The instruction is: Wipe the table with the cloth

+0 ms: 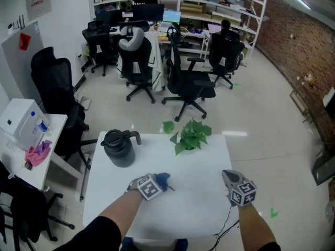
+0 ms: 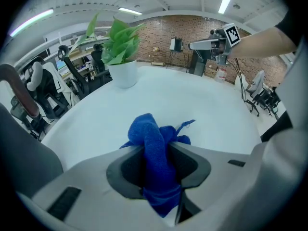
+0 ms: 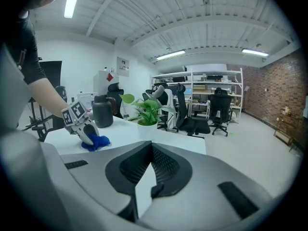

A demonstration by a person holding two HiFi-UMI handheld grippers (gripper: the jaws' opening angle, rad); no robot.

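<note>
The blue terry cloth (image 2: 156, 150) is clenched between the pads of the left gripper (image 1: 159, 183), with a bunched wad and a loose corner standing out beyond the tips. It rests on the white rounded-corner table (image 1: 201, 163), towards the near left of the top. The right gripper (image 1: 226, 175) is held over the near right edge, jaws closed together with nothing between them.

For the wiping to be done well, the clamp should be kept firm so that the wad is not dragged out, and the cloth should be pressed down enough for the bunch to spread, since only a small patch appears to be in contact. Broad overlapping strokes are advised, stopped short of the green leafy plant in a white pot (image 1: 191, 136) and the black lidded jug with a handle (image 1: 120, 148), either of which could be knocked.

The grip itself is shown only in the left gripper view. In the right gripper view the cloth is seen from the side, lying on the table top under the left tips, and the right jaws are shown meeting. The whole layout, jug included, is given plainly only by the head view.
</note>
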